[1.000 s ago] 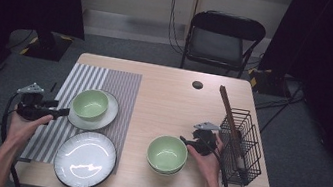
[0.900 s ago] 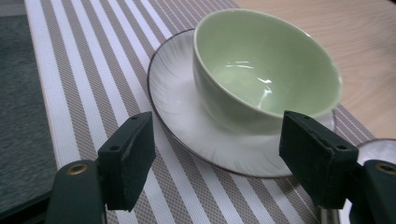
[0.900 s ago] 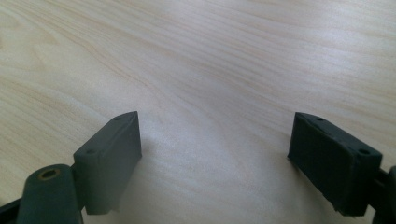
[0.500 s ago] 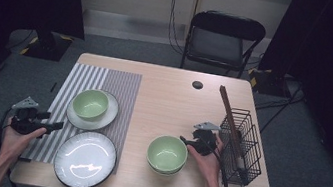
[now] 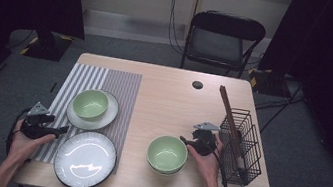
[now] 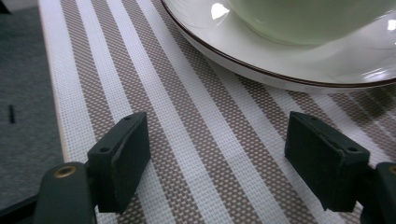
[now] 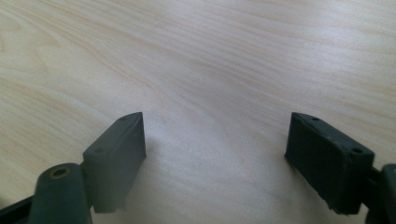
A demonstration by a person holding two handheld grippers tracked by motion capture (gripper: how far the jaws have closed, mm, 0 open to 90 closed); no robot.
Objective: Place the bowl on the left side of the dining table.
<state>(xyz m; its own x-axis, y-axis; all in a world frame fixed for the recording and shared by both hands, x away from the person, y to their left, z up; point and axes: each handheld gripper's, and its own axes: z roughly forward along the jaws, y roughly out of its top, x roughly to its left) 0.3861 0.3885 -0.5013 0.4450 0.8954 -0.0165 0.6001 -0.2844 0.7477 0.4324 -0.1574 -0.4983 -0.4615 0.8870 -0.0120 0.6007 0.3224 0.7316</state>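
Observation:
My left gripper (image 5: 63, 129) sits low over the striped placemat (image 5: 105, 81) at its near left edge, pointing right, between the small plate (image 5: 74, 118) and the large white plate (image 5: 84, 159). Its jaws have just been closing a little and stand open with nothing between them. In the left gripper view, the left gripper (image 6: 219, 172) faces the plate's rim (image 6: 280, 70) and the green bowl (image 6: 303, 18) on it. My right gripper (image 5: 183, 140) rests beside a second green bowl (image 5: 167, 153). The right gripper (image 7: 217, 158) has also just been closing slightly and is open over bare table (image 7: 210, 56).
A black wire rack (image 5: 242, 146) stands at the right edge with brown sticks (image 5: 229, 113) leaning in it. A small black disc (image 5: 197, 85) lies at the far side. A folding chair (image 5: 224, 37) stands behind the table.
My left hand has dropped and drawn back toward the near edge of the placemat, away from the small plate. The right hand has stayed put.

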